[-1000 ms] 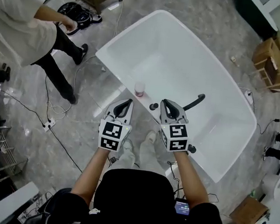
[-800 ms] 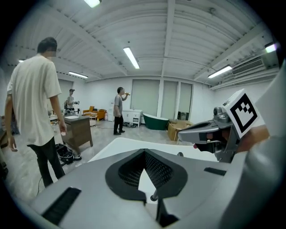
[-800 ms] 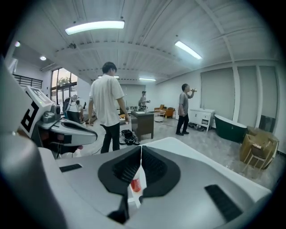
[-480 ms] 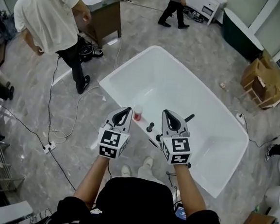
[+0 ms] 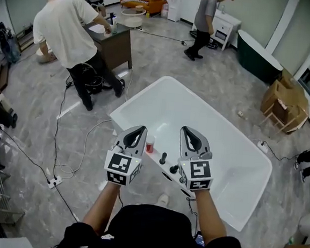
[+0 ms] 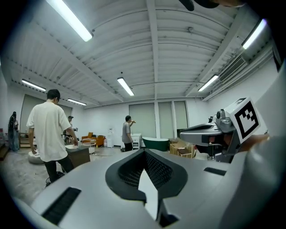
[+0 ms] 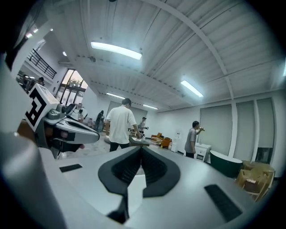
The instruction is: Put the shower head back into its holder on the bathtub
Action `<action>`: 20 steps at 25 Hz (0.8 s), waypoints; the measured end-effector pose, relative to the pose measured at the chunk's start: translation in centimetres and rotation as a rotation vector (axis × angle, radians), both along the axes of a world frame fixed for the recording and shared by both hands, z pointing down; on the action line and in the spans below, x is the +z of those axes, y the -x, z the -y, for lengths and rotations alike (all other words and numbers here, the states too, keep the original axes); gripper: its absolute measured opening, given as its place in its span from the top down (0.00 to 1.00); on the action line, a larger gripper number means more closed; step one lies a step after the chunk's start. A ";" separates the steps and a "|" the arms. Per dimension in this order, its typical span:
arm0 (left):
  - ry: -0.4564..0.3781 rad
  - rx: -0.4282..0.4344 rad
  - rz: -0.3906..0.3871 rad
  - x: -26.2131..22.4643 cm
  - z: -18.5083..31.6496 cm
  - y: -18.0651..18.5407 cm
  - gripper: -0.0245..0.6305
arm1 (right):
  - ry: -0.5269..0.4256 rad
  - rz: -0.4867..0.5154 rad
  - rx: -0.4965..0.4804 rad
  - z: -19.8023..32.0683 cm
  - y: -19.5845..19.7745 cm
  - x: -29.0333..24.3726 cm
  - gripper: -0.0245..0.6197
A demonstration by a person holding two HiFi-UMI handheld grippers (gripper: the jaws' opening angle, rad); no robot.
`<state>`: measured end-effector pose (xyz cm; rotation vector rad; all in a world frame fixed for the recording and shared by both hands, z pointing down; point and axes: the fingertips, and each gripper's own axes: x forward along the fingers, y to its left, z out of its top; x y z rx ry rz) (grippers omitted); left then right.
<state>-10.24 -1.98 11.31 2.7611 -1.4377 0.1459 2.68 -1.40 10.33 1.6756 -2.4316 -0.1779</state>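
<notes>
Both tools have risen above the white bathtub (image 5: 199,106). Left tool (image 5: 139,131) and right tool (image 5: 188,132) are closed, empty. Shower head seems hidden behind the right one, at the near rim; probably rigid, slick, hose-tethered, best gripped by its handle.

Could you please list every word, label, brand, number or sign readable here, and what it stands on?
No readable text anywhere.
The left gripper and right gripper bear only black-and-white square marker patterns, no letters or numbers.
Any print on the red-and-white cup on the bathtub rim is too small to read.
</notes>
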 end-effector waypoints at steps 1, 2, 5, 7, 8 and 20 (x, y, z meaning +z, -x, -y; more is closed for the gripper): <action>-0.006 0.002 -0.003 -0.4 -0.3 -0.1 0.94 | -0.009 0.011 -0.005 -0.2 -0.1 -0.4 0.92; -0.013 0.005 -0.006 -0.8 -0.4 -0.2 0.94 | -0.018 0.022 -0.011 -0.2 0.0 -0.8 0.92; -0.029 0.012 -0.014 -1.8 -0.8 -0.4 0.94 | -0.032 0.040 -0.021 -0.3 0.0 -1.3 0.92; -0.034 0.012 -0.020 -2.2 -1.1 -0.6 0.94 | -0.022 0.065 -0.029 -0.5 -0.2 -1.2 0.92; -0.036 0.010 -0.021 -2.3 -1.2 -0.6 0.94 | -0.013 0.085 -0.033 -0.7 -0.3 -1.1 0.92; -0.030 0.019 -0.027 -1.8 -1.3 -1.2 0.94 | 0.020 0.156 -0.021 -0.7 -1.8 0.0 0.93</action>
